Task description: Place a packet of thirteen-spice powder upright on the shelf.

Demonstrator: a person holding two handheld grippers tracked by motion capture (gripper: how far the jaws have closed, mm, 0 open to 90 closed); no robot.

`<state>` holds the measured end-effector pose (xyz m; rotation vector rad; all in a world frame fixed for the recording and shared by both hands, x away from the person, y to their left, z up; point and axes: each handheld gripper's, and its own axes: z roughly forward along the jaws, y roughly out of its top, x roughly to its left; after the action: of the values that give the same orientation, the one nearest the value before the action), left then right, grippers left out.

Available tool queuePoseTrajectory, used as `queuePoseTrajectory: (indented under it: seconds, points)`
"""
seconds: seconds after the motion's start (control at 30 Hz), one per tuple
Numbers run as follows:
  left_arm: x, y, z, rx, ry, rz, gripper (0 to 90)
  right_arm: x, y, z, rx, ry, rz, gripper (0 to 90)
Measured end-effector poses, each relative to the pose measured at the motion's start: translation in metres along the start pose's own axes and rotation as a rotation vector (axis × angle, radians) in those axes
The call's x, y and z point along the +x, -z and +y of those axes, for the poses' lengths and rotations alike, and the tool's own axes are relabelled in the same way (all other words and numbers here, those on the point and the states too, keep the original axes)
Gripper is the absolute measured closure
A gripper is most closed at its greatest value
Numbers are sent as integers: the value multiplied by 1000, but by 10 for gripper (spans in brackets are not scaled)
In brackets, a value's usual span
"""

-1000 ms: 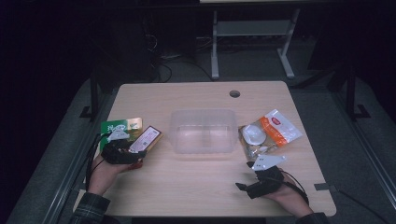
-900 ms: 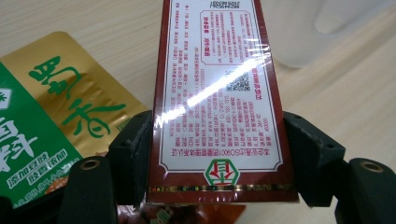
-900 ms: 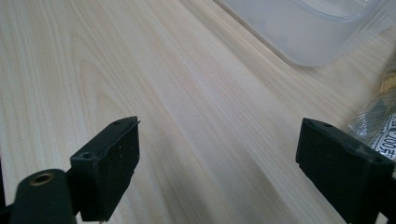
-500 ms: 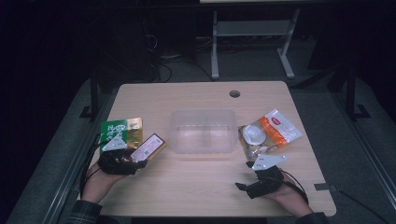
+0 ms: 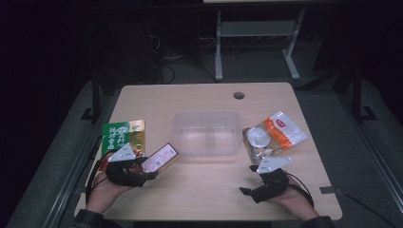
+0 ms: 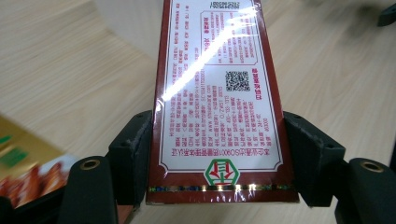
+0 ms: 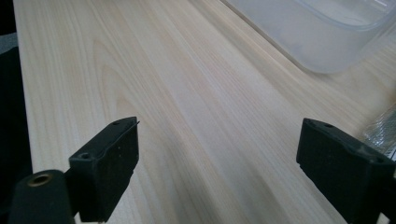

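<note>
My left tongs [image 6: 219, 140] are clamped across the width of a dark red printed box [image 6: 219, 102], one pad against each long side. I hold the box above the tabletop [image 5: 209, 190], just left of the clear plastic container [image 5: 206, 133], pointing at it. My right tongs [image 7: 219, 154] stand wide open over bare wood, gripping nothing.

bare table [image 5: 209, 190] between the hands, clear tub [image 5: 206, 133] mid-table, packets [image 5: 275, 137] right of it
</note>
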<state>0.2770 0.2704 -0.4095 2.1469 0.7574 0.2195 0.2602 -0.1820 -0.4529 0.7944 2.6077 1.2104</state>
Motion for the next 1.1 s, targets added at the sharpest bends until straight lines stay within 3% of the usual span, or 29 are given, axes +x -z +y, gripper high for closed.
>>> queuePoseTrajectory:
  seconds: [0.13,0.17,0.23,0.4,0.7,0.8,1.0,1.1]
  points:
    - [-8,-8,5,-9,-37,-50,317,0,3,2,-7,-1,25,107]
    - [-12,-13,7,-20,-59,-84,317,0,4,3,-12,-7,42,103]
    - [-15,-15,9,-23,-70,-100,317,0,4,3,-13,-6,49,105]
    - [-28,-28,18,-31,-145,-176,317,1,6,4,-23,17,76,111]
    - [-38,-47,31,-28,-205,-241,317,-1,9,8,-43,31,88,122]
    - [-40,-52,34,-29,-217,-256,318,-3,10,10,-62,24,123,130]
    - [-40,-65,43,-22,-264,-297,317,-7,9,22,-93,36,145,133]
    - [-42,-73,51,-36,-290,-323,317,-10,8,32,-134,44,195,133]
